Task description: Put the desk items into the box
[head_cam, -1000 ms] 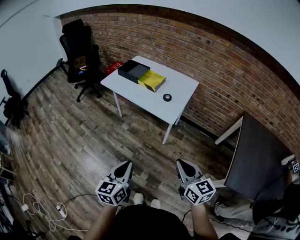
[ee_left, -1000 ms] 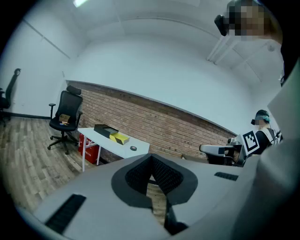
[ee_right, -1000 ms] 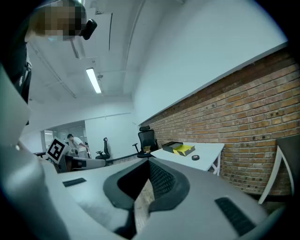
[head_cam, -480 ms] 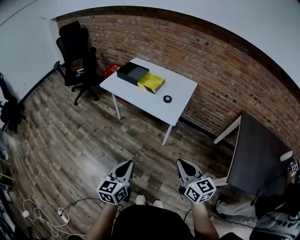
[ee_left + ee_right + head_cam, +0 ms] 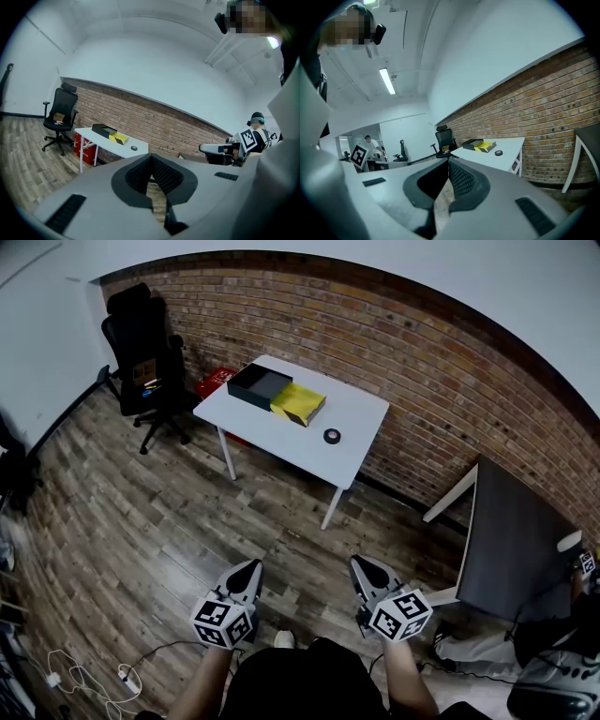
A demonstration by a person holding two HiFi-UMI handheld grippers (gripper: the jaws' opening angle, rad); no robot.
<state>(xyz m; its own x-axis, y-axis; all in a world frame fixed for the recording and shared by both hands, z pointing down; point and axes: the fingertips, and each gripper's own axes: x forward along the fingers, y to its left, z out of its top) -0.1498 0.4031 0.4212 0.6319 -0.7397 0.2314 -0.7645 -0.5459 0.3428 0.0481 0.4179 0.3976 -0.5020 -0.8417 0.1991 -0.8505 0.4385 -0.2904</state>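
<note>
1. Box sits on the white table, a little further left in the head view than a second ago.
2. Its long side runs from the chair toward the tape roll, with a yellow slab touching that end.
3. Left claw and right claw stay pressed together, empty, well apart from the table.

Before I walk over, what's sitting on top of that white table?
A black box, a yellow item against it, and a small black ring apart. Whether anything lies in the box is too far to tell.
</note>
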